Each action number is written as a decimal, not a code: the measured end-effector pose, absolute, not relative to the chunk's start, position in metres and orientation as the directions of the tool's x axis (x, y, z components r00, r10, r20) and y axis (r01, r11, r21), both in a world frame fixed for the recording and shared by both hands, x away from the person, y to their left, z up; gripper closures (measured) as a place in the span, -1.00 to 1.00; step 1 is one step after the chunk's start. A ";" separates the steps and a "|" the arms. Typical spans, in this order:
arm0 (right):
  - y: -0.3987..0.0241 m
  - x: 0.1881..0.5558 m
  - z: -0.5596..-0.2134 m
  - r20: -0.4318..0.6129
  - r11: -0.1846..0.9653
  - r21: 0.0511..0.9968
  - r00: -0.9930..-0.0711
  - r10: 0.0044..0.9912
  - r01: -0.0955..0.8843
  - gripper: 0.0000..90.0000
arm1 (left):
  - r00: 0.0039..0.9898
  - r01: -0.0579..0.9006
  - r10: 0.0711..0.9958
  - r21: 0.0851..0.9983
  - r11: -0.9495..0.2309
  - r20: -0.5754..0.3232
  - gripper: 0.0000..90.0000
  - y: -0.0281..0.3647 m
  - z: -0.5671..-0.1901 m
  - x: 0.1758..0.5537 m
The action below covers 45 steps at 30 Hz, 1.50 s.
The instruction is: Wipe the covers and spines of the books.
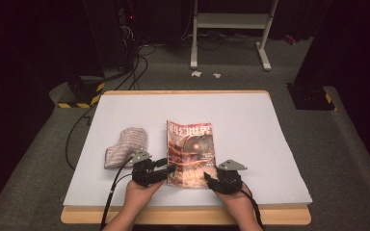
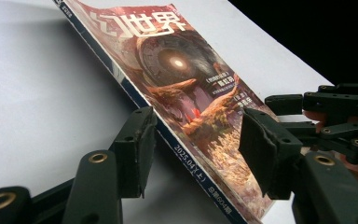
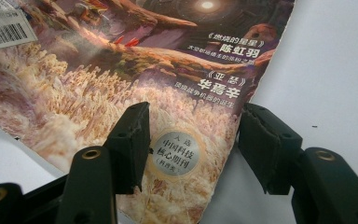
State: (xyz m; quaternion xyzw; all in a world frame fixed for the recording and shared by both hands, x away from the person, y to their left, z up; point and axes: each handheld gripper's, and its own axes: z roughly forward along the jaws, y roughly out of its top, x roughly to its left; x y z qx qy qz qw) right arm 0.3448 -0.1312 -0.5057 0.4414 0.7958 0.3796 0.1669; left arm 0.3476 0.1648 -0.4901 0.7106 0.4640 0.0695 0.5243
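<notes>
A white table [image 1: 250, 120] spans the middle of the high view, with the magazine [image 1: 190, 153] lying at centre and a grey cloth [image 1: 125, 144] to its left. The left gripper [image 1: 166, 168], jaws apart astride the magazine's spine, sits at lower centre. The right gripper [image 1: 208, 179] has its jaws apart over the near right corner.

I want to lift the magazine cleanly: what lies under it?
The magazine lies flat on the white sheet covering the table, and sheet shows past all its edges. Whatever sits directly beneath the cover is hidden. The grey cloth lies apart, to its left.
</notes>
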 end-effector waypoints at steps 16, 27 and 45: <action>-0.131 0.344 -0.506 0.071 0.310 0.753 -0.540 0.839 0.580 -0.01 | 0.574 0.527 0.702 0.846 0.077 -0.422 0.01 0.155 -0.495 0.345; -0.130 0.343 -0.506 0.062 0.322 0.757 -0.553 0.831 0.568 -0.01 | 0.592 0.611 0.700 0.789 -0.066 -0.400 0.01 0.143 -0.504 0.343; -0.132 0.334 -0.494 0.034 0.328 0.811 -0.598 0.801 0.485 -0.16 | 0.610 0.573 0.707 0.816 -0.080 -0.359 -0.04 0.154 -0.492 0.336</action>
